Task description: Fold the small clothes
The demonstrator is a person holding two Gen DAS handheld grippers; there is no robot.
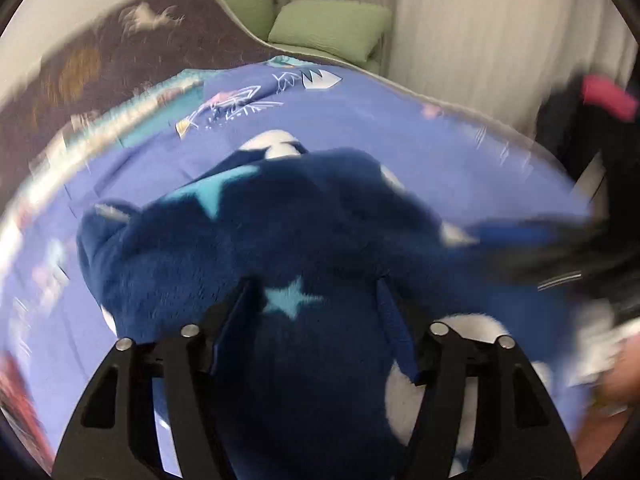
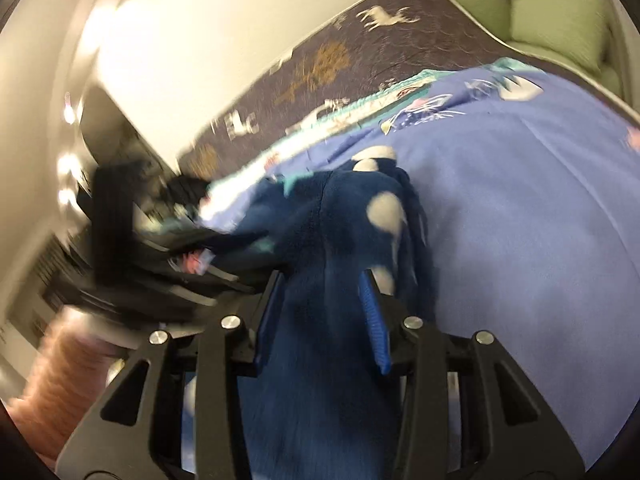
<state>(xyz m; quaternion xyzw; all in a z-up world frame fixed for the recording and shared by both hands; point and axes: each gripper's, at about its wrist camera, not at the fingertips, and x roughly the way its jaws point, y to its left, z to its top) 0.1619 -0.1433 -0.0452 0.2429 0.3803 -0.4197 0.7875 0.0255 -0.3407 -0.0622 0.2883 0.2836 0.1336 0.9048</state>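
Note:
A dark blue fleece garment [image 1: 280,220] with light blue stars and white spots lies bunched on a lilac-blue printed sheet [image 1: 440,152]. In the left wrist view my left gripper [image 1: 314,284] points down at it. Its fingers stand wide on either side of a fold of the fleece, and the pads do not visibly squeeze it. My right gripper [image 2: 322,280] is shut on a thick ridge of the same garment [image 2: 328,220], which runs away from the pads. Each gripper shows in the other's view only as a blurred black shape [image 1: 560,248] [image 2: 132,236].
The sheet [image 2: 520,220] covers a bed with a dark deer-print cover [image 2: 360,60] [image 1: 100,60] behind it. Green cushions [image 1: 328,28] [image 2: 556,20] lie beyond the bed edge beside a pale curtain [image 1: 480,20]. A pink sleeve [image 2: 52,368] is low at the left.

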